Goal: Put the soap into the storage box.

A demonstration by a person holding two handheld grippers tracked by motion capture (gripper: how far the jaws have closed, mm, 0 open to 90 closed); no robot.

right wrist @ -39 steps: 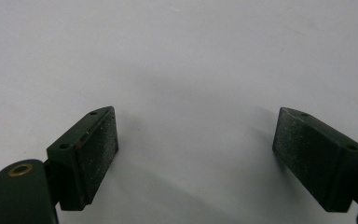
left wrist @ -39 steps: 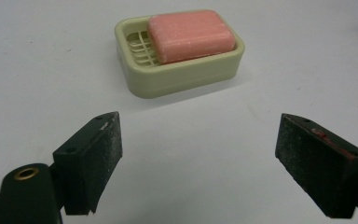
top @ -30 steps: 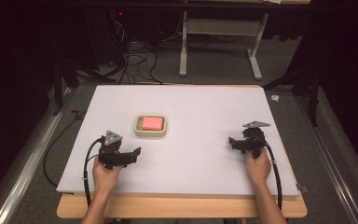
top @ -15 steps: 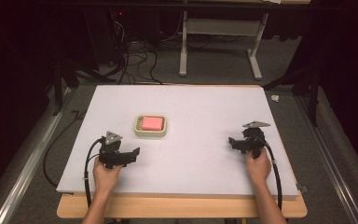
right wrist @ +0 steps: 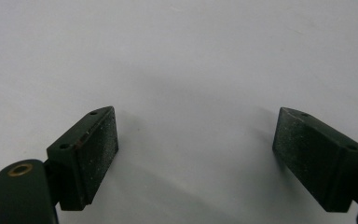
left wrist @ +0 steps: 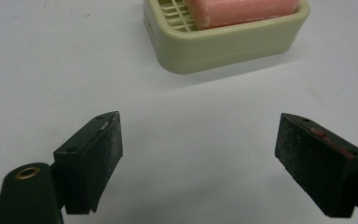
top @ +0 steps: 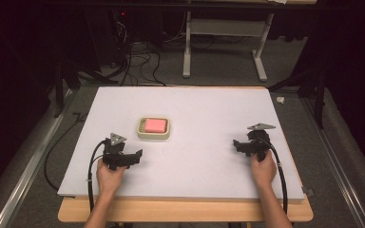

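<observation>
A pink bar of soap [top: 154,125] lies in a cream soap dish [top: 154,136] left of the table's middle. In the left gripper view the soap [left wrist: 242,10] and the dish [left wrist: 223,44] sit just ahead of the jaws. My left gripper [top: 138,154] rests low on the white board, a little to the near left of the dish, open with nothing between its pads [left wrist: 103,144]. My right gripper [top: 235,144] rests at the right side of the board, far from the dish, also open and empty, its pads [right wrist: 98,140] over bare white surface.
The white board [top: 195,109] covers a wooden table [top: 185,211]. Cables [top: 95,166] trail from both grippers toward the near edge. Beyond the table stand a metal frame [top: 261,52] and floor cables [top: 138,61].
</observation>
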